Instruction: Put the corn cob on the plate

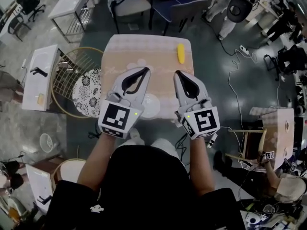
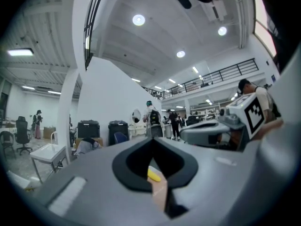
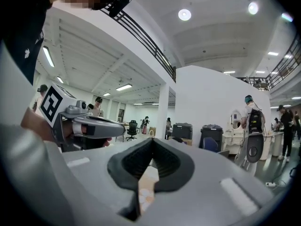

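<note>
A yellow corn cob (image 1: pixel 181 53) lies at the far right of the small tan table (image 1: pixel 144 49); in the left gripper view the corn cob (image 2: pixel 154 174) shows as a sliver through the jaw opening. A white plate (image 1: pixel 152 105) sits at the table's near edge, partly hidden between the two grippers. My left gripper (image 1: pixel 146 70) and right gripper (image 1: pixel 177 73) are held side by side above the near half of the table, pointing level toward the far side. Both are shut and hold nothing. The corn lies well beyond the right gripper's tips.
A round wire-framed seat with a patterned cushion (image 1: pixel 87 92) stands against the table's left side. White desks (image 1: pixel 41 75) are further left, and chairs (image 1: pixel 132 6) stand beyond the table. A wooden stool (image 1: pixel 268 133) and floor cables (image 1: pixel 235 75) are to the right. People stand in the background.
</note>
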Available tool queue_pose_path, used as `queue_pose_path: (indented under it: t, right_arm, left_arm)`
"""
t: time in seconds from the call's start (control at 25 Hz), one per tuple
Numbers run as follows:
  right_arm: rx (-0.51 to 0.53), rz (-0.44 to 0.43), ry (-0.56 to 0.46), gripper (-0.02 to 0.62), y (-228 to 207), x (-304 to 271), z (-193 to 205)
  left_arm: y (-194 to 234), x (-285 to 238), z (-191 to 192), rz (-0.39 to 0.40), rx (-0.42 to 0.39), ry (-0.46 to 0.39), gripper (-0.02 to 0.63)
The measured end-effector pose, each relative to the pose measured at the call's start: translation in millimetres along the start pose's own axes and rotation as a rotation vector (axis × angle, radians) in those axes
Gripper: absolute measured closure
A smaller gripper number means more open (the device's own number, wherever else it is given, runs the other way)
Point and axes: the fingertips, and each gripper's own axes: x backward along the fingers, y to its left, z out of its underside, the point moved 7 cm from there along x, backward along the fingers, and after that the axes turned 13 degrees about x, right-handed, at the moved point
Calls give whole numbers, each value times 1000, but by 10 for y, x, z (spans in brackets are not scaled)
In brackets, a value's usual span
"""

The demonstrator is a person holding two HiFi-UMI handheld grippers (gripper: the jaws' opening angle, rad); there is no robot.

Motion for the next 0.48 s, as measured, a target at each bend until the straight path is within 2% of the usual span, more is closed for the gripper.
queue_pose_path:
  t: [0.24,0.48]
  right_arm:
    - [23,15,46,594,17,-121,47]
    - [26,12,64,594,-115,-274,135]
  left_arm:
    - [153,-27,6,16,15,-9,601]
    - [283,-34,60,-13,31,-3,601]
